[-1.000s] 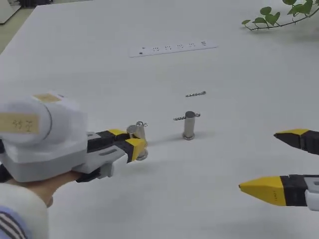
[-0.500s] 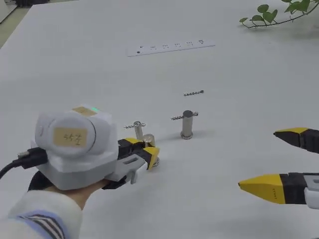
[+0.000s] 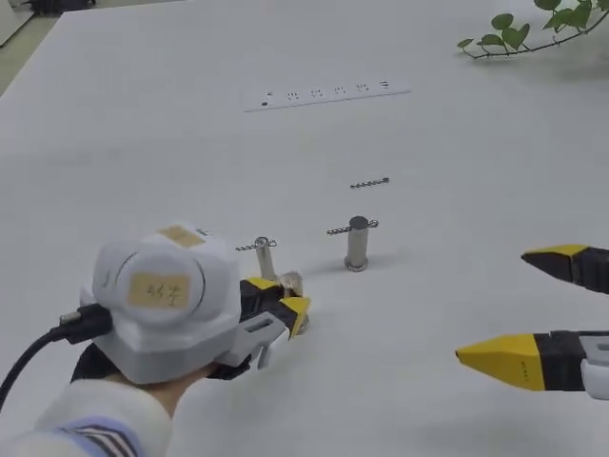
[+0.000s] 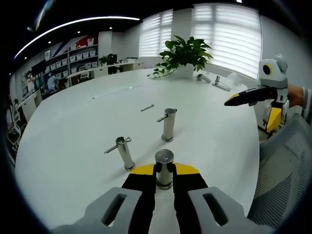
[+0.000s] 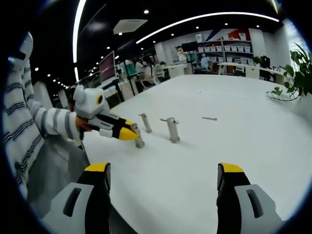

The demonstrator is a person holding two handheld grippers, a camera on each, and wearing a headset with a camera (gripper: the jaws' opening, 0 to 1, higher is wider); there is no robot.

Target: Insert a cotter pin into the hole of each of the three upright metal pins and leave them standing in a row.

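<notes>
Yellow-tipped left gripper [image 4: 164, 171] clamps a bare metal pin [image 4: 164, 160] upright between its fingers; right gripper [image 5: 163, 169] has fingers spread wide.

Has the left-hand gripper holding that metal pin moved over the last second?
Yes. Judged against the far upright pin, the left gripper has come toward the person and a little rightward, bringing its held pin along.

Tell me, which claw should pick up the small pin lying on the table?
Probably the right claw: it is open and empty, while the left claw is shut on the bare metal post.
</notes>
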